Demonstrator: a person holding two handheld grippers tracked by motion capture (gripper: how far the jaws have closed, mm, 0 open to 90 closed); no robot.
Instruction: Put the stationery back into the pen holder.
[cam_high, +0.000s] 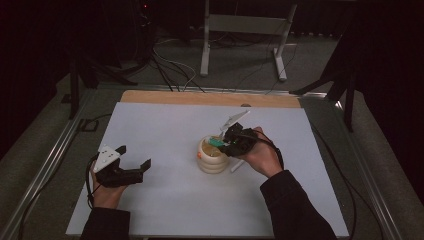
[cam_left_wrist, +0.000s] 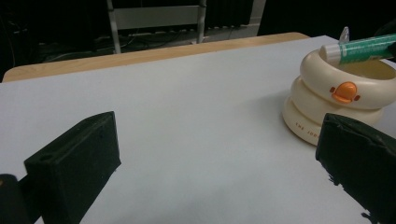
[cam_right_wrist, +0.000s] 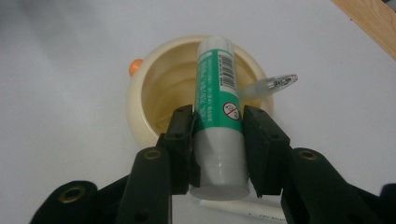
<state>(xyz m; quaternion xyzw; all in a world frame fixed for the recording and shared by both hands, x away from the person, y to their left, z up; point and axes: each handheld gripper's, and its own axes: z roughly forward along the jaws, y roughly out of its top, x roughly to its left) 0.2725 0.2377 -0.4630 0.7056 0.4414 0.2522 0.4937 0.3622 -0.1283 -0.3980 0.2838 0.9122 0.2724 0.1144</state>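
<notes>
The right tool (cam_high: 226, 141) is clenched on a green and white cylindrical glue stick with a grey end (cam_right_wrist: 218, 116). In the right gripper view its 2 black jaws press the stick's sides near the grey end, and the stick points away from the tool, its far end lying over the open mouth of a cream, ring-stacked plastic cup with an orange duck bill on its side (cam_right_wrist: 140, 100). In the left gripper view the stick (cam_left_wrist: 362, 49) lies almost level across the cup's rim (cam_left_wrist: 327, 70), coming in from the right edge.

A slim pen-like thing with a clear tip (cam_right_wrist: 273, 85) sticks out past the cup's far rim, just right of the stick as that tool sees it. A white stick-like object (cam_high: 237, 165) lies on the white tabletop (cam_high: 165, 135) just under the right hand (cam_high: 262, 155), beside the cup (cam_high: 211, 157).

The left tool (cam_high: 134, 157) is released: its 2 jaws stand wide apart with nothing between them, low over the tabletop. The left hand (cam_high: 105, 192) holds it well to the left of the cup. Ahead of this tool and to its right stands the cup, its orange bill (cam_left_wrist: 344, 92) facing the tool. Beyond the tabletop's far wooden edge (cam_high: 210, 98), a grey metal frame (cam_high: 245, 30) stands on the floor among cables.
</notes>
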